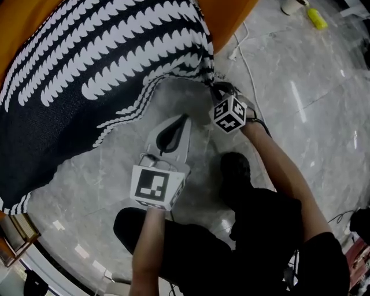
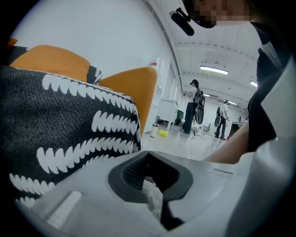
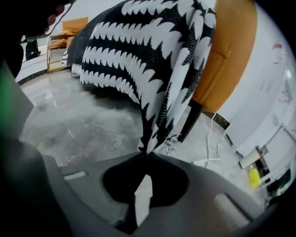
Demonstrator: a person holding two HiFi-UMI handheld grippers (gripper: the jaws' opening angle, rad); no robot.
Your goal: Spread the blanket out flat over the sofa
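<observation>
Seen from above, a black blanket (image 1: 87, 69) with white leaf-like stripes lies draped over an orange sofa (image 1: 231, 17), filling the upper left of the head view. Its near edge hangs toward the grey marble floor (image 1: 300, 87). One corner is drawn into a narrow, twisted tail beside the sofa's edge.

The right gripper (image 1: 215, 91) has that tail. Its fingers (image 3: 118, 183) are closed tight on the very tip of the corner, and the cloth rises from them in bunched folds. The left gripper (image 1: 185, 117) hangs lower, over bare floor, near the blanket's hanging edge but not touching it. Its fingers (image 2: 127, 173) are pressed together with nothing between them.

The blanket looks like a soft knit, light and limp. It would probably sag, fold and follow any pull. It may slide on the sofa's smooth cover, so a pull on one corner alone would likely drag it askew. The best hold is probably along the hem, one corner in each gripper, with a good pinch of cloth rather than just the tip.
</observation>
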